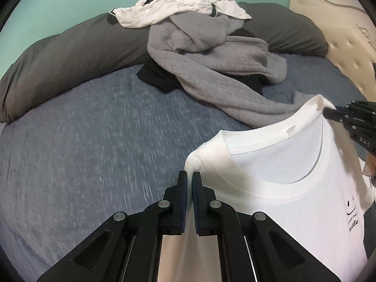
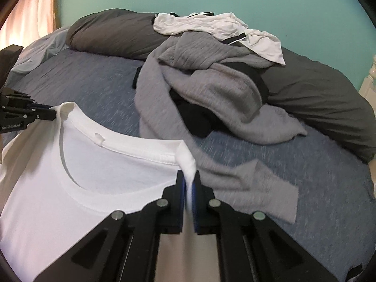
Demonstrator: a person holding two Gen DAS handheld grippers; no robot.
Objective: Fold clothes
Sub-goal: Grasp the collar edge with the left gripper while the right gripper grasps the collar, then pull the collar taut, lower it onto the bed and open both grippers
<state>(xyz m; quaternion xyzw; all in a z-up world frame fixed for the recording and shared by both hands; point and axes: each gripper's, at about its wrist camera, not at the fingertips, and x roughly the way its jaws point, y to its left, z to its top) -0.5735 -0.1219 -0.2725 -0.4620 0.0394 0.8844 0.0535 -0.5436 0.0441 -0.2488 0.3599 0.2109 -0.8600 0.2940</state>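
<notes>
A white T-shirt (image 1: 293,183) with a small black smiley print hangs lifted above the blue bed, its round collar stretched between both grippers. My left gripper (image 1: 189,176) is shut on the shoulder fabric at one end of the collar. My right gripper (image 2: 189,176) is shut on the shoulder at the other end. In the left wrist view the right gripper (image 1: 329,112) shows at the far right edge, pinching the shirt. In the right wrist view the left gripper (image 2: 52,114) shows at the far left, and the T-shirt (image 2: 82,176) spreads between them.
A heap of clothes lies beyond the shirt: a grey sweater (image 1: 218,70), a black garment (image 1: 155,77) under it and a white garment (image 1: 178,7) on top. Behind runs a dark grey duvet roll (image 1: 58,65). A cream tufted headboard (image 1: 347,42) stands at right. Blue bedsheet (image 1: 94,145) spreads to the left.
</notes>
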